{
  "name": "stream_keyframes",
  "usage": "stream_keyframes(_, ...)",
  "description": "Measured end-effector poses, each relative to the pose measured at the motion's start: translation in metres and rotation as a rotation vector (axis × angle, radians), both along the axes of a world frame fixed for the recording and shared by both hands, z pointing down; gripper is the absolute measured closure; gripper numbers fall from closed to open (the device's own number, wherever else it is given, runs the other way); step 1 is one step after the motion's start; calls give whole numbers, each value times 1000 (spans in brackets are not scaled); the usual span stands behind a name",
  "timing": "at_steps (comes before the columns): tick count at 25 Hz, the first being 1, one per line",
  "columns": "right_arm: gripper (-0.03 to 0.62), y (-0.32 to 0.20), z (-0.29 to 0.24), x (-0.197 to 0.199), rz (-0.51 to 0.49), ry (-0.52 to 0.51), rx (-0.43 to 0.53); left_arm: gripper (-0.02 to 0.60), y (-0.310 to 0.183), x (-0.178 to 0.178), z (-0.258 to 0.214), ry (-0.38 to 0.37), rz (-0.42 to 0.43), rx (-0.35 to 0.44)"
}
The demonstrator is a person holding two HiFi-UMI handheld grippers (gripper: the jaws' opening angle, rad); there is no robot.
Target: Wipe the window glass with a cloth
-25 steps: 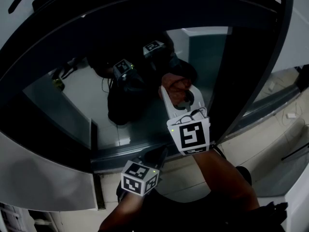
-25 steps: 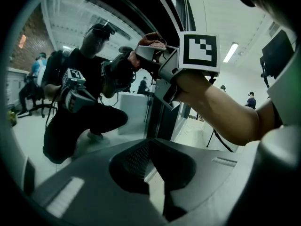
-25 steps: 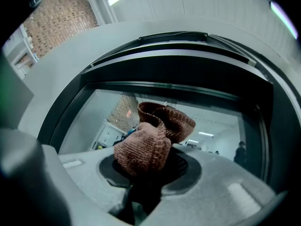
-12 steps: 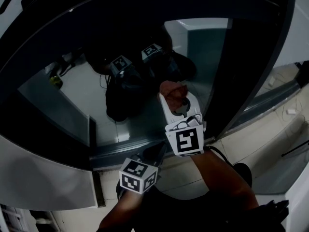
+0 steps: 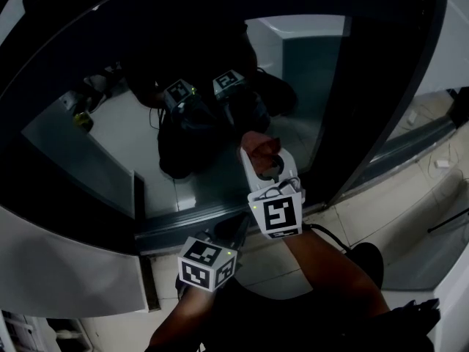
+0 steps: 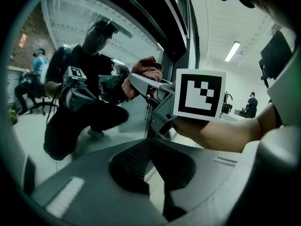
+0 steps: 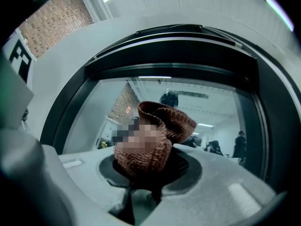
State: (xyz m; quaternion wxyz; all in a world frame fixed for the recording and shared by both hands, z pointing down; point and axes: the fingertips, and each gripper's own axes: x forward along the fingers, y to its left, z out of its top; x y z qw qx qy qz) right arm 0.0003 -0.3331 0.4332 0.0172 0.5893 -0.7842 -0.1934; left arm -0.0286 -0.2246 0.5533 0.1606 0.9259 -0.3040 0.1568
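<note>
Rust-brown knitted cloth (image 7: 175, 122) is bunched between the jaws of my right gripper (image 5: 267, 156). The jaws are clamped on its lower half, so the wad stands up past the tips. From the left gripper view, the cloth looks pressed against the window glass (image 5: 110, 149). It meets its own reflection low on the pane, near the dark upright of the frame (image 5: 381, 86).

My left gripper (image 6: 148, 147) holds nothing. Its jaws meet at the tips, with only a thin wedge of light floor showing between them further back. On the head view it sits lower and to the left of the right one, in front of the bottom rail (image 5: 176, 224) and off the glass. Its own camera looks up at the right gripper's marker cube (image 6: 200, 93) and the forearm (image 6: 225, 133) behind it.

The glass is dark and mirror-like. It shows a crouching figure (image 5: 183, 145) with both marker cubes repeated in it. Below the rail the floor (image 5: 374, 204) is pale tile, and a grey panel (image 5: 66, 270) fills the lower left. A strip light (image 6: 233, 51) runs along the white ceiling, and other people (image 6: 252, 101) stand far back in the room. A brick wall (image 7: 56, 18) shows at the upper left of the right gripper view.
</note>
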Motion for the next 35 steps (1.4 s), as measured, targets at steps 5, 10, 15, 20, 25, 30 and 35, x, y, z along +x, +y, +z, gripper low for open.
stream_keyframes(5, 490, 0, 24, -4, 5, -6, -28, 565, -2, -3, 1, -2, -7, -1)
stream_keyframes(10, 490, -4, 48, -8, 2, 14, -39, 565, -4, -6, 5, -7, -14, -14)
stream_keyframes(15, 490, -4, 69, -11, -5, 22, -69, 565, -5, -8, 10, -10, -23, -21)
stream_keyframes(20, 490, -7, 97, -13, -9, 36, -140, 565, -8, -9, 10, -12, -27, -24)
stream_keyframes(25, 490, -8, 132, -15, -21, 49, -233, 565, -8, -11, 12, -14, -28, -28)
stream_keyframes(30, 490, -7, 149, -16, -27, 64, -300, 565, -7, -11, 14, -14, -31, -33)
stream_keyframes(35, 490, -8, 151, -19, -55, 48, -360, 565, -11, -15, 18, -13, -41, -38)
